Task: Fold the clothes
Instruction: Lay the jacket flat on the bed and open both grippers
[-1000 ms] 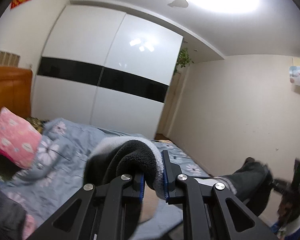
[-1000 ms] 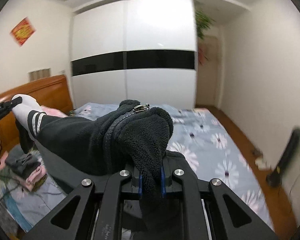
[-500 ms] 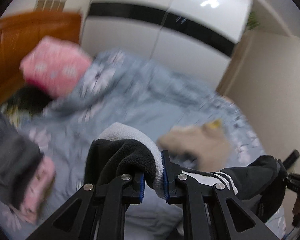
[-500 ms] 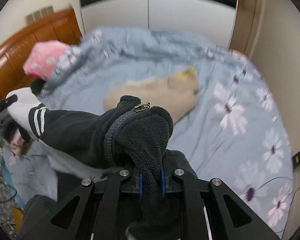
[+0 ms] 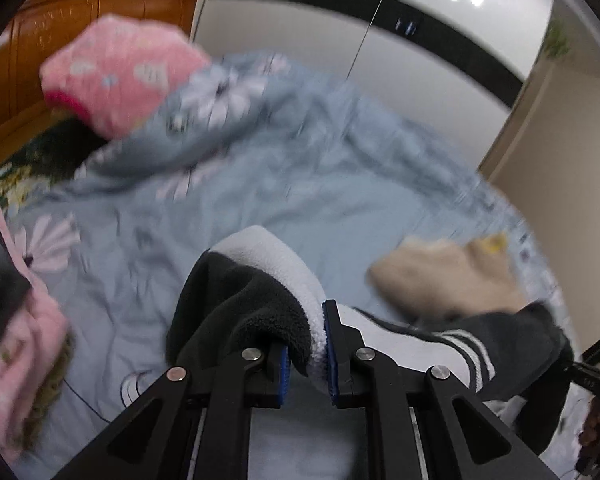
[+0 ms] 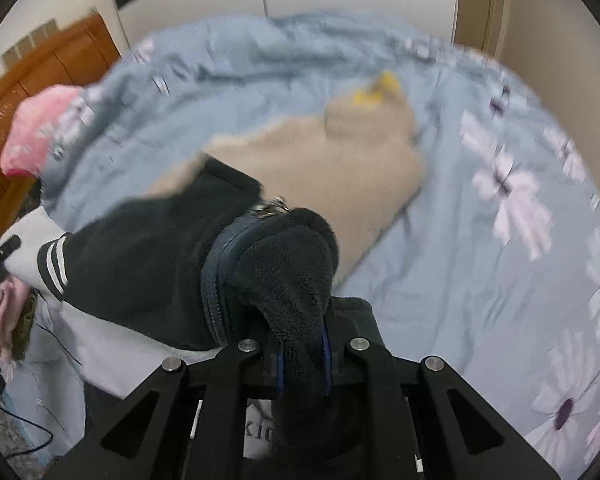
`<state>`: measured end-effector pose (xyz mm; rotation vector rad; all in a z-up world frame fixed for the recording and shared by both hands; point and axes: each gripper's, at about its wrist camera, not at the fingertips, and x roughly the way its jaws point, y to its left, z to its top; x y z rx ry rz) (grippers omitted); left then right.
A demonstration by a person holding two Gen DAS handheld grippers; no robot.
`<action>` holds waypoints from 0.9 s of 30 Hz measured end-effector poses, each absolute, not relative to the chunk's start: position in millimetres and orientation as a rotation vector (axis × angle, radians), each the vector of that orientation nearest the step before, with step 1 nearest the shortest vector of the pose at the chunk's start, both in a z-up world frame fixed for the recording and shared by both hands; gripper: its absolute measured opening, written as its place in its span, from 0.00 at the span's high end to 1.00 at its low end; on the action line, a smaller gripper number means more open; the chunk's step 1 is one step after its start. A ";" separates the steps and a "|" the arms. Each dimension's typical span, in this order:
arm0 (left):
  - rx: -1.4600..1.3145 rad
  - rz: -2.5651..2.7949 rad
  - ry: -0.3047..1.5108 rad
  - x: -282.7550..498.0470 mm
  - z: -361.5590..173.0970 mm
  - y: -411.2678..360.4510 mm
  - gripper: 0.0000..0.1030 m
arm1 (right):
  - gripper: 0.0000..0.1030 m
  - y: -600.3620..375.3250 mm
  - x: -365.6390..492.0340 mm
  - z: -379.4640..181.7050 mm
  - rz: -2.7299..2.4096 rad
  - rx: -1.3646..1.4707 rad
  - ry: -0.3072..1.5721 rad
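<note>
Black fleece fills the near edge of both wrist views: a black-and-white fleece jacket point(image 6: 140, 264) is stretched between the two grippers above the bed. The right gripper point(image 6: 302, 354) is clamped on a dark fleece fold beside the zipper point(image 6: 270, 208), with blue pads pressing the cloth from both sides. The left gripper point(image 5: 306, 356) is pinched on the jacket's white-lined edge, and a white sleeve with black stripes runs off toward the other tool. Beneath the jacket lies a blue-grey duvet printed with pale flowers point(image 6: 480, 240). Farther on, a beige fleece garment point(image 6: 340, 160) rests on the duvet, a yellow patch at its far end. Beyond it are a pink pillow point(image 5: 120, 76), an orange wooden headboard point(image 5: 60, 40), and a white wardrobe with a black band point(image 5: 380, 20).
</note>
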<state>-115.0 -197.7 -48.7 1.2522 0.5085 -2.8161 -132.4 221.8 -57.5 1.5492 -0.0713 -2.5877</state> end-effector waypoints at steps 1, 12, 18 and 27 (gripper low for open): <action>1.281 -2.795 0.491 -119.2 -59.4 -197.2 0.85 | 0.86 222.4 -136.5 -65.5 -2.581 1.566 -0.077; 1.433 -2.740 0.540 -130.0 -72.4 -177.9 0.64 | 0.63 216.4 -130.9 -58.5 -2.593 1.547 0.039; 1.447 -2.752 0.592 -84.5 -51.7 -170.0 0.40 | 0.47 240.2 -67.9 -19.6 -2.676 1.435 -0.012; 1.345 -2.794 0.723 15.2 -14.5 -162.0 0.30 | 0.39 238.0 93.4 -81.3 -2.461 1.664 -0.079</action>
